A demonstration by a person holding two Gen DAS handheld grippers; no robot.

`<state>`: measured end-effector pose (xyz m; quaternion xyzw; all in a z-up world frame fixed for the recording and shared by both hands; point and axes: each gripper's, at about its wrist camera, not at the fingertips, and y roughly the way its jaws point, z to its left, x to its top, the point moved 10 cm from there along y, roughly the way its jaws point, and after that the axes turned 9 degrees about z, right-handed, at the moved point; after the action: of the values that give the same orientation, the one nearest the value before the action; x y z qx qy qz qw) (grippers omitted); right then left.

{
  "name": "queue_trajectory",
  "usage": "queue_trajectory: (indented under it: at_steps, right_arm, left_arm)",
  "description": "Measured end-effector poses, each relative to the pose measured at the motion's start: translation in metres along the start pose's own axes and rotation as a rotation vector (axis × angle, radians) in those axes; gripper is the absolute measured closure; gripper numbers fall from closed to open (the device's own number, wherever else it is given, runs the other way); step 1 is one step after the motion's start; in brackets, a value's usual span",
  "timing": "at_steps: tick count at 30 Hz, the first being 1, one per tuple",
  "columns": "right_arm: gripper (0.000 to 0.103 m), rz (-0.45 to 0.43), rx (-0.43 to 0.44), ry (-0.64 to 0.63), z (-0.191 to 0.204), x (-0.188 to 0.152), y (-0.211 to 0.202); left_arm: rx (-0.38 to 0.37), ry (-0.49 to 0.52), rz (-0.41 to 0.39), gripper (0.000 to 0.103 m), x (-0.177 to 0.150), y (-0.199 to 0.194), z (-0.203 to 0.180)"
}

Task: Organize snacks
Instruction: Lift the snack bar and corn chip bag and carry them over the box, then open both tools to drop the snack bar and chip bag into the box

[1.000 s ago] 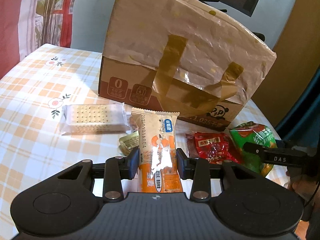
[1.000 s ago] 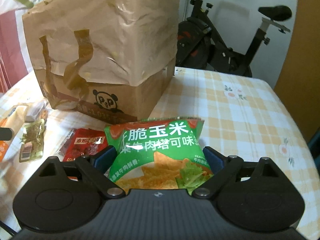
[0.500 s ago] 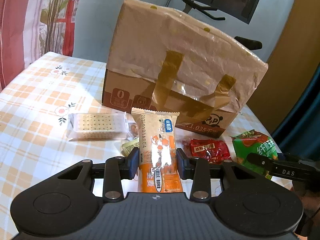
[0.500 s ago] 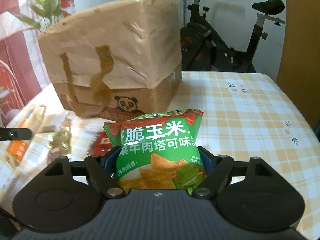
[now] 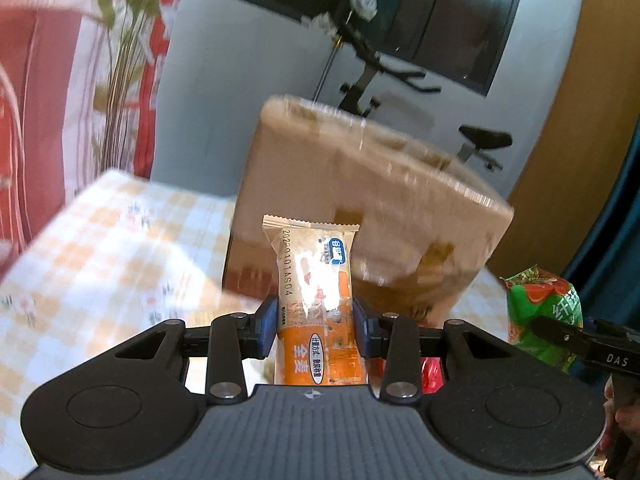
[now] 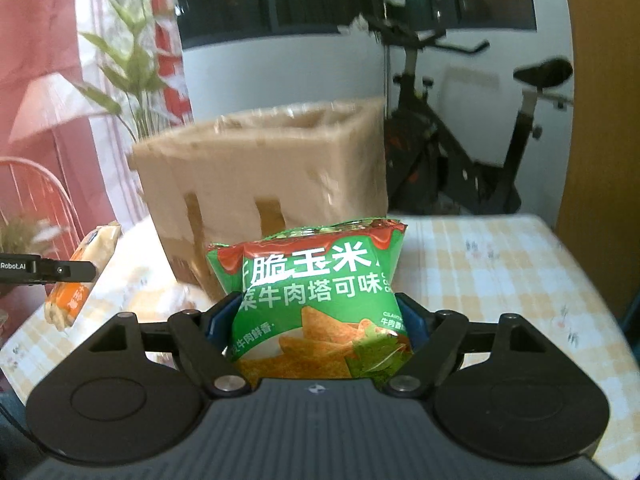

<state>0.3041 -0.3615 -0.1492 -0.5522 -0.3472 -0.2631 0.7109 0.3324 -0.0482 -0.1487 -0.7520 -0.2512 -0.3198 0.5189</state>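
My left gripper [image 5: 314, 326] is shut on an orange-and-white biscuit pack [image 5: 312, 280] and holds it upright in the air before the brown paper-lined bag [image 5: 360, 208]. My right gripper [image 6: 320, 320] is shut on a green corn-chip bag [image 6: 320, 292], also raised in front of the brown bag [image 6: 264, 176]. The chip bag shows at the right of the left wrist view [image 5: 544, 312]. The biscuit pack shows at the left of the right wrist view [image 6: 80, 276]. A red snack packet [image 5: 430, 372] lies below on the table.
The table has an orange-checked cloth [image 5: 100, 240]. An exercise bike [image 6: 460, 152] stands behind the table. A red curtain and a plant [image 6: 120, 60] are at the left. A chair back [image 6: 36, 200] is at the far left.
Both grippers have risen well above the table with their packs. The brown bag now sits lower in both views, and the snacks on the table have dropped out of sight.
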Motion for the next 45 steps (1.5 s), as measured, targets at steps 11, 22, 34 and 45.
queue_trajectory:
  at_steps: [11, 22, 34, 45]
  right_arm:
    - [0.022, -0.166, 0.05, -0.105, 0.034, 0.088, -0.03]
    - [0.022, -0.176, 0.041, -0.193, 0.042, 0.177, 0.024]
    - [0.021, -0.047, 0.001, -0.181, 0.037, 0.219, 0.138]
    - [0.016, 0.001, 0.022, -0.16, 0.054, 0.209, 0.165]
  left_arm:
    - [-0.037, 0.08, -0.099, 0.062, 0.079, -0.026, -0.019]
    - [-0.072, 0.145, -0.15, 0.062, 0.151, 0.013, -0.042]
    - [-0.053, 0.104, -0.055, 0.062, 0.193, 0.109, -0.034]
    - [-0.038, 0.105, -0.037, 0.049, 0.181, 0.114, -0.024]
